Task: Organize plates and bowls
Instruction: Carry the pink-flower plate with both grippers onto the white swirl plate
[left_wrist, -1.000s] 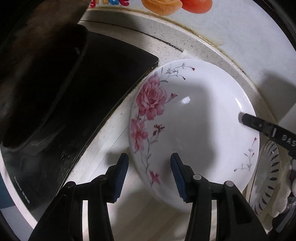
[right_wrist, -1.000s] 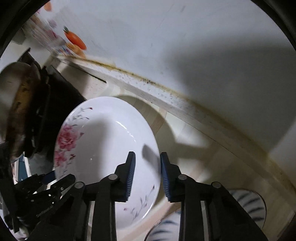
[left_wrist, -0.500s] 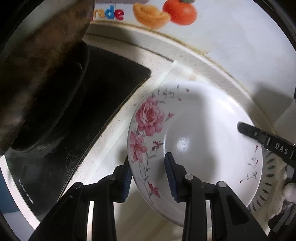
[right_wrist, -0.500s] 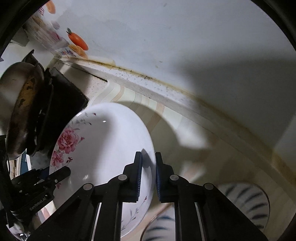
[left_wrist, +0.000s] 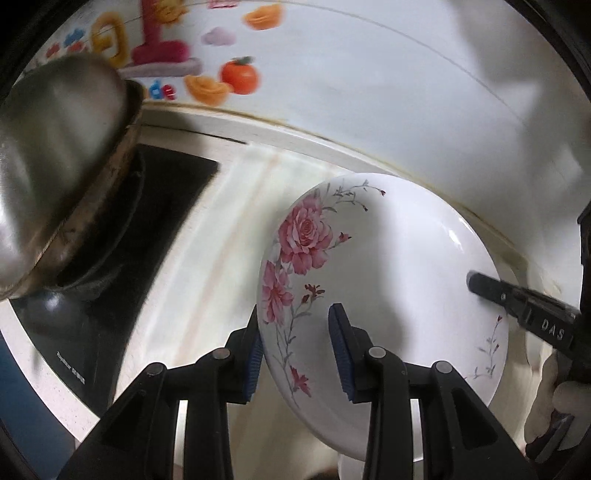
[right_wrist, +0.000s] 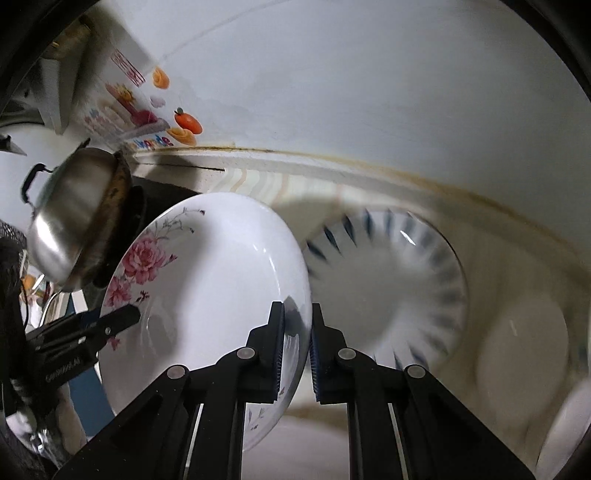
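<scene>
Countertop (right_wrist: 369, 192) | floral plate (left_wrist: 388, 277) tilted | both grippers' jaws clamp rim

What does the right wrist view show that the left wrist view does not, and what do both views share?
Only the right wrist view shows the blue-striped plate on the counter behind the rose plate, and the pot's handle. Only the left wrist view shows the stove's printed front edge and the left gripper straddling the rose plate's rim. Both show the rose plate tilted, with a gripper at each edge, the right gripper shut on its rim; also the steel pot and the wall stickers.
</scene>
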